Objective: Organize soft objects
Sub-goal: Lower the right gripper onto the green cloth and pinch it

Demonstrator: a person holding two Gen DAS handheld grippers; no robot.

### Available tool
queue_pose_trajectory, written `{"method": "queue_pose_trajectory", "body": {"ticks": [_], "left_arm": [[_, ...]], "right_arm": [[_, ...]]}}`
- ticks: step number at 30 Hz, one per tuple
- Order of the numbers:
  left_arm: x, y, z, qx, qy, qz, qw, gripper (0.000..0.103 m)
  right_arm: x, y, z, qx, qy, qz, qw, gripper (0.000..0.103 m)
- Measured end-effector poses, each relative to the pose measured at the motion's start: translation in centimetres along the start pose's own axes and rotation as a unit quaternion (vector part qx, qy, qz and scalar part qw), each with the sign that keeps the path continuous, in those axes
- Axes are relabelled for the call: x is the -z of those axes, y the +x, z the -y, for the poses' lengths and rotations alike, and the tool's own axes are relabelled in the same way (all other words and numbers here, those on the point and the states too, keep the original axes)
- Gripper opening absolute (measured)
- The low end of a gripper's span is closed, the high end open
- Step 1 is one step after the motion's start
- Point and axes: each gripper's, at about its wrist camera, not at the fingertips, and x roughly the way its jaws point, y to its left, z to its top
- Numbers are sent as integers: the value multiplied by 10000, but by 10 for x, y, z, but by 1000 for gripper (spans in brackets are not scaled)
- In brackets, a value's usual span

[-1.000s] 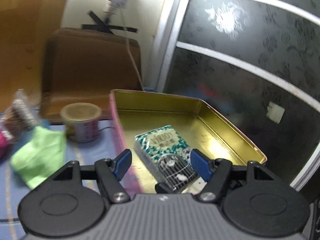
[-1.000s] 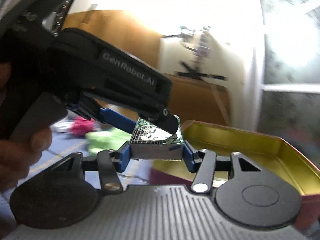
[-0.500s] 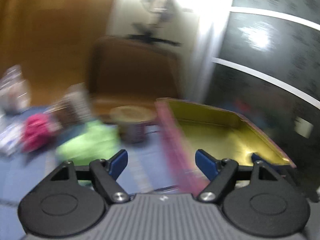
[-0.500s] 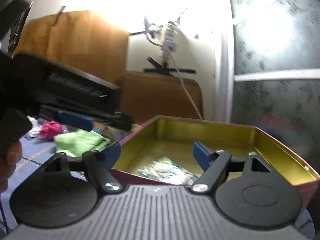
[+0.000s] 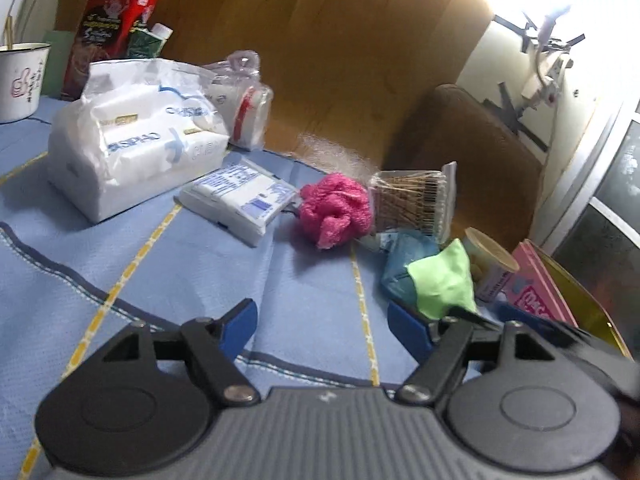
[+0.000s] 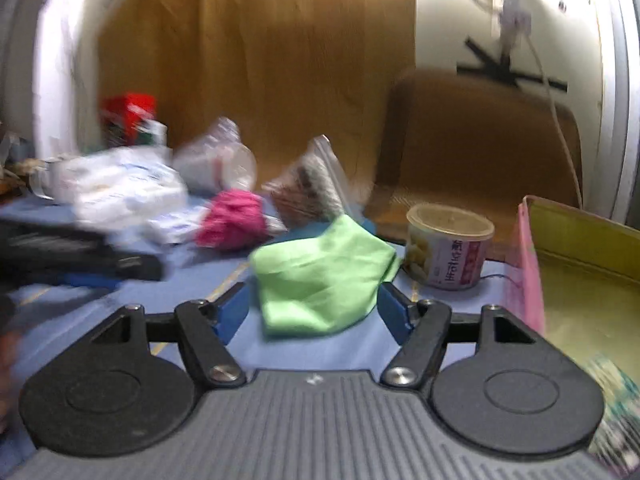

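- Looking along the left gripper (image 5: 318,326), its jaws stand wide apart and hold nothing; bare blue tabletop (image 5: 168,276) shows between them, low in the frame.
- Spread over the middle and upper left are a white tissue pack (image 5: 132,136), a flat wipes packet (image 5: 240,200) and a bagged item (image 5: 244,100), with a red carton (image 5: 112,28) and a white mug (image 5: 20,80) behind, probably the unsorted pile.
- Just right of centre a pink fluffy cloth (image 5: 334,210) touches a clear bag of cotton swabs (image 5: 412,200); lower right lies a green cloth (image 5: 440,284) on a blue pouch (image 5: 400,268), beside a small tub (image 5: 490,268).
- At the right edge sits the pink-walled tin (image 5: 536,292), gold inside, seemingly the collecting box.

- Seen from the right wrist, the right gripper (image 6: 312,308) is fully open and grips nothing; the green cloth (image 6: 320,276) sits in the centre between its fingertips, apparently lined up for the next pick.
- The tub (image 6: 448,252) stands right of centre, and the tin (image 6: 528,256) fills the right edge, a patterned packet (image 6: 616,400) blurred in its lower corner.
- Blur hides details of the upper-left pile; the pink fluffy cloth (image 6: 232,220) lies left of centre.
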Motion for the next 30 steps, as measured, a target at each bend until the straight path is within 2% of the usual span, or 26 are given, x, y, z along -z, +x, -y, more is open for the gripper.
{"method": "queue_pose_trajectory", "body": {"ticks": [1, 2, 3, 4, 5, 7, 11, 14, 16, 17, 20, 23, 27, 29, 30], "left_arm": [[0, -1, 1, 18, 29, 26, 10000, 73], [1, 0, 1, 32, 54, 50, 10000, 73], [2, -1, 2, 69, 80, 75, 9999, 75], [2, -2, 1, 110, 93, 104, 9998, 76], [3, -3, 1, 148, 103, 130, 9998, 76], [3, -3, 2, 210, 129, 144, 9996, 76], [6, -10, 10, 551, 353, 155, 9977, 74], [13, -16, 22, 1006, 615, -48, 9930, 73], [21, -21, 31, 1281, 704, -235, 9890, 71], [25, -23, 37, 1303, 788, -306, 9879, 71], [35, -27, 57, 771, 1326, -347, 9876, 69], [37, -31, 55, 767, 1224, -452, 9885, 69], [34, -26, 46, 286, 1209, -535, 9908, 63], [31, -20, 40, 76, 1063, -640, 9922, 59], [31, -19, 37, 53, 1014, -625, 9929, 59]], "right_arm": [[-2, 13, 1, 39, 10, -207, 9998, 71], [-4, 22, 6, 23, 130, -472, 9988, 62], [-4, 25, 12, -111, 309, -641, 9974, 51], [-2, 24, 15, -251, 394, -704, 9964, 30], [1, 18, 15, -224, 329, -654, 9971, 20], [8, 1, 11, -237, 191, -599, 9977, 19], [33, -48, -6, -617, -26, -443, 9971, 16], [49, -77, -24, -1115, -272, -402, 9926, 16], [62, -97, -39, -1234, -642, -232, 9900, 16], [64, -101, -46, -1236, -868, -131, 9884, 16], [69, -111, -59, -1256, -1302, 62, 9835, 17], [68, -111, -56, -1261, -1249, 80, 9841, 17], [65, -107, -45, -1195, -962, 0, 9882, 17], [66, -105, -38, -1230, -785, -5, 9893, 25], [66, -106, -37, -1215, -762, 14, 9897, 25]]}}
